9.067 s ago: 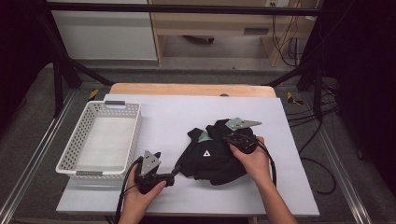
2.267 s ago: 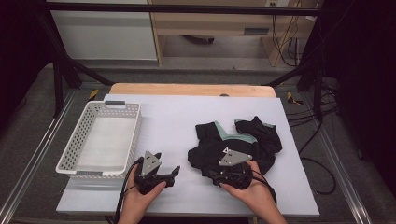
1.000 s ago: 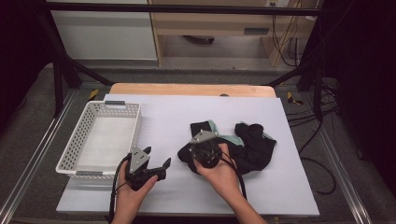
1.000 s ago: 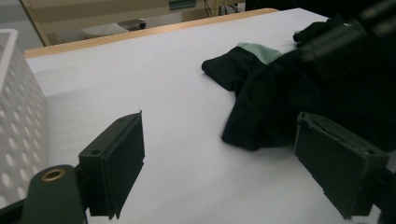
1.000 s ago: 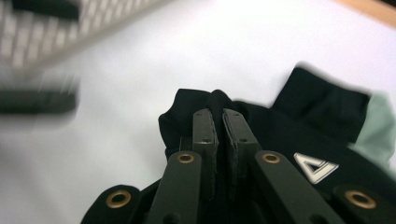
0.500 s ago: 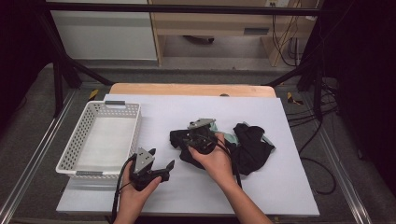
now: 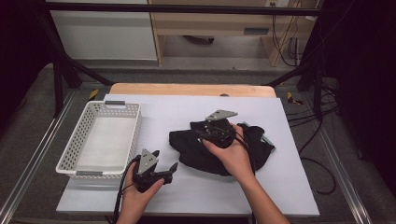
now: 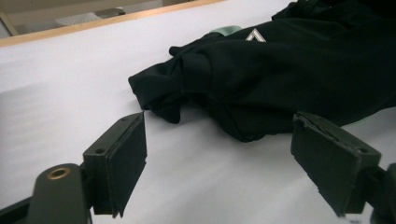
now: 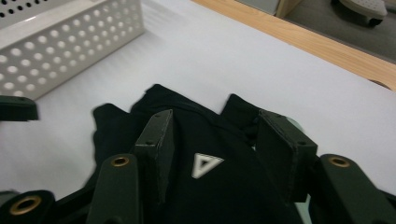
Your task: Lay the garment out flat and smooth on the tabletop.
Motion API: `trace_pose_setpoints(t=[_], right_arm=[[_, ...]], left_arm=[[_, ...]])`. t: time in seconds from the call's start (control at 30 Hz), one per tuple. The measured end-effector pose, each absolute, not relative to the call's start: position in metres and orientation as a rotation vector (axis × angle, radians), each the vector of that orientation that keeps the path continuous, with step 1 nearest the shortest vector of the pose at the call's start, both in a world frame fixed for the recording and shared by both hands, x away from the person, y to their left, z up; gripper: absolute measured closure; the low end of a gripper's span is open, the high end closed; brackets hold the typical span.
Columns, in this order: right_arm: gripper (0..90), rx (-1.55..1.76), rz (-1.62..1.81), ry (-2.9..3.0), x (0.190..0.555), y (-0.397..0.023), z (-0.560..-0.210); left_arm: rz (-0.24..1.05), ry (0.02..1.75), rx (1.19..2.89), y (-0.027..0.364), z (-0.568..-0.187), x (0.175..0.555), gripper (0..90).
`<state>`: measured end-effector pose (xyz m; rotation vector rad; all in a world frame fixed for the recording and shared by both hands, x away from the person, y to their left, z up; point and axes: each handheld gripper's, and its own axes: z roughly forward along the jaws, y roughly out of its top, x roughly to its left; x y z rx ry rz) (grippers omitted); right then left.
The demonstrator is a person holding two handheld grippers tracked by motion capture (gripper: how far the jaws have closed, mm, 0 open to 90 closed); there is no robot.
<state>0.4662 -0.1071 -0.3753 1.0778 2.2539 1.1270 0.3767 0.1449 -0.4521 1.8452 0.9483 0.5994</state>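
Observation:
A black garment [image 7: 189, 148] lies crumpled in the middle of the white table top [image 7: 289, 186]. My right gripper [image 7: 201, 132] hovers just over it. In the right gripper view its jaws [image 9: 217, 119] have just been opening; they stand apart above the cloth [image 9: 224, 200], with a white triangle logo [image 9: 204, 164] showing between them and no pad pressing on it. My left gripper [image 7: 165, 159] rests near the table's front, left of the garment. It is wide open [image 8: 219, 128] with nothing between its jaws, and the garment's edge [image 8: 289, 70] lies a short way ahead.
A white perforated basket [image 7: 88, 170] stands at the left of the table, also in the right gripper view [image 9: 70, 42]. A wooden strip [image 7: 187, 88] runs along the far edge. Bare table lies in front of and to the right of the garment.
The right gripper pulled a fold of the garment leftward, let it go, and drew back up and to the right. The garment's left edge now reaches further left. The left gripper stayed put.

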Motion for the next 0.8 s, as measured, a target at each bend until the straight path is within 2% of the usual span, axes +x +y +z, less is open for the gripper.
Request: trace_pose_setpoints(t=[0.33,0.57,0.7,0.8], right_arm=[[55.1,1.195,0.962,2.21,0.478,-0.161,-0.402],[54.9,1.281,0.879,2.214,0.488,-0.187,-0.432],[50.3,1.312,0.849,2.269,0.497,-0.194,-0.449],[52.7,1.319,0.835,2.3,0.498,-0.194,-0.459]], left_arm=[[0.611,0.951,1.825,0.148,-0.449,0.376,18.8],[0.606,0.952,1.831,0.147,-0.45,0.376,18.8],[0.593,0.947,1.831,0.147,-0.451,0.376,18.7],[0.592,0.949,1.829,0.145,-0.451,0.376,18.8]])
